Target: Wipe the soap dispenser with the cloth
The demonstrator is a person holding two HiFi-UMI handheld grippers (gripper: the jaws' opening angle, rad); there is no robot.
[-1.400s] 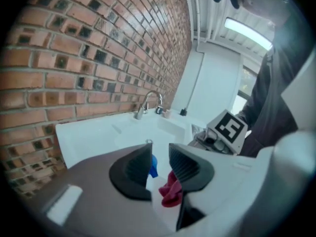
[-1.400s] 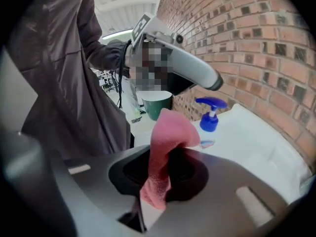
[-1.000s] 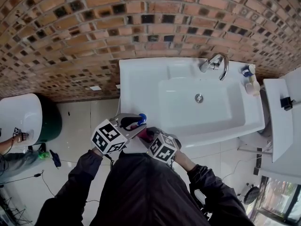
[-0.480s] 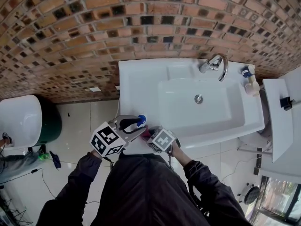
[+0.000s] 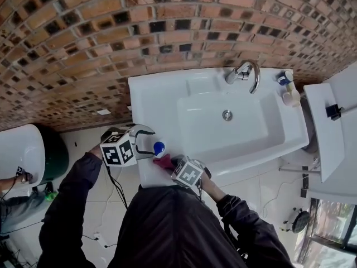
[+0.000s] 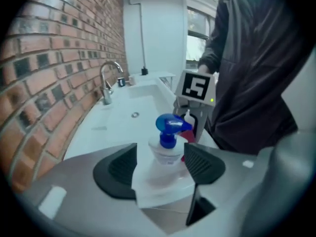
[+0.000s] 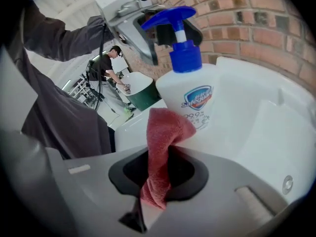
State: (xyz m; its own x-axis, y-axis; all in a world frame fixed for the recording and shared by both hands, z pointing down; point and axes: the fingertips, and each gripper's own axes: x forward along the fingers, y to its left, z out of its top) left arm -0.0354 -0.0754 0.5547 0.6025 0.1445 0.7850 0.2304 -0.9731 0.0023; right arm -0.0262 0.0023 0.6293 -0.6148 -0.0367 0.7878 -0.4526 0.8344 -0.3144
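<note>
Whereas a second ago the left tongs [image 6: 160,164] held the soap dispenser [image 6: 165,147] tilted, it now stands upright on the sink's [image 5: 167,94] left ledge, and these tongs are opening around it. The right tongs [image 7: 160,169] are clamped on the red cloth [image 7: 160,132], just at the bottle, whose label shows a blue shield and "99.9".
</note>
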